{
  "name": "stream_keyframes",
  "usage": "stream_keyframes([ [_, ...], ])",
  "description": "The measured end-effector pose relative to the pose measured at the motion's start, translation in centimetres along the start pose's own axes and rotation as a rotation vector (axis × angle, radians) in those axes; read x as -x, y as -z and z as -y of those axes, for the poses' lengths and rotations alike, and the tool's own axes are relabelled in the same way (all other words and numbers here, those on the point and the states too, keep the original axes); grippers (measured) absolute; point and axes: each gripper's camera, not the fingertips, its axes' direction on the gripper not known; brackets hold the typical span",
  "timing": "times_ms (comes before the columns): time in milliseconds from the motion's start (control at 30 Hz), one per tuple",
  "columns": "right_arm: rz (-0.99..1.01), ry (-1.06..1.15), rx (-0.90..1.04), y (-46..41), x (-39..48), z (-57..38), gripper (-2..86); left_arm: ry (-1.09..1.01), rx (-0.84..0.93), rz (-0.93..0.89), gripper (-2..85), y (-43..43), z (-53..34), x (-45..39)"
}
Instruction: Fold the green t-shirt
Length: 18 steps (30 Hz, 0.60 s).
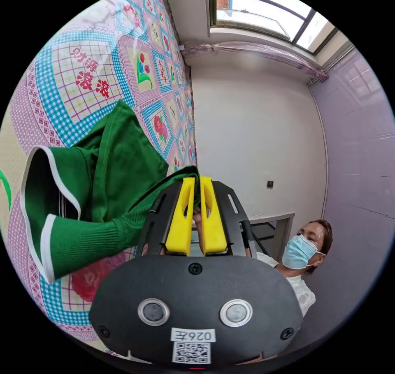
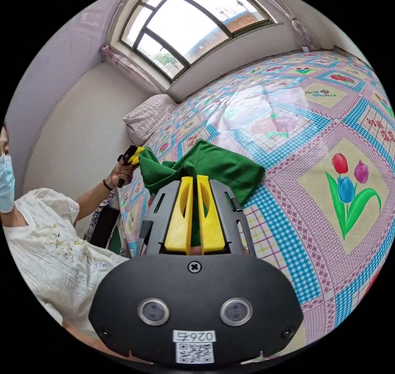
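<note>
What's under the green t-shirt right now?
The patterned quilt on the bed lies under the green t-shirt; both grippers hold the shirt. The quilt part beneath the cloth is hidden.

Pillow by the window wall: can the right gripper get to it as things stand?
Probably not yet. The right gripper is shut on the green t-shirt, whose bunched cloth lies between it and the pillow far up the bedspread; it would have to let go first.

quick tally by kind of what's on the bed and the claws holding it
green t-shirt: 1
pillow: 1
patterned bedspread: 1
claws: 2, the left claw and the right claw, both shut on the shirt
total: 5
</note>
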Motion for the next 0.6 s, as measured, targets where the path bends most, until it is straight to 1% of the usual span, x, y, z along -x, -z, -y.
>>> stream_keyframes([
  [100,-0.056,-0.089,0.048,-1.5,-4.2,3.0,-1.3,0.137,-0.048,0.085,2.6,-0.6,3.5,3.2],
  [133,-0.063,-0.151,0.071,-2.1,-5.9,3.7,-1.1,0.213,-0.062,0.101,3.3,-0.8,4.3,4.6],
  [167,-0.061,-0.195,0.088,-2.5,-7.2,4.1,-0.7,0.273,-0.071,0.086,3.9,-1.0,5.0,5.9],
  [233,-0.069,-0.236,0.091,-2.3,-8.3,4.3,0.5,0.293,-0.085,0.036,4.6,-0.9,5.6,6.9],
  [333,-0.040,-0.267,0.036,-0.8,-9.4,3.8,2.5,0.284,-0.112,-0.020,5.3,0.0,6.5,7.0],
  [400,-0.008,-0.313,-0.014,0.6,-10.3,3.4,3.4,0.274,-0.118,-0.008,4.8,0.7,7.0,6.7],
  [467,0.004,-0.383,-0.096,2.8,-11.2,2.6,3.5,0.232,-0.219,-0.020,1.3,2.4,7.2,5.4],
  [500,0.001,-0.389,-0.123,3.4,-11.1,2.4,3.4,0.210,-0.241,-0.023,0.3,2.7,7.2,4.9],
  [533,-0.004,-0.386,-0.165,4.4,-10.5,2.1,2.4,0.163,-0.252,-0.006,-0.2,3.0,7.2,3.8],
  [600,-0.022,-0.345,-0.172,4.6,-8.7,2.4,0.6,0.083,-0.197,0.087,-0.7,2.3,7.0,1.6],
])
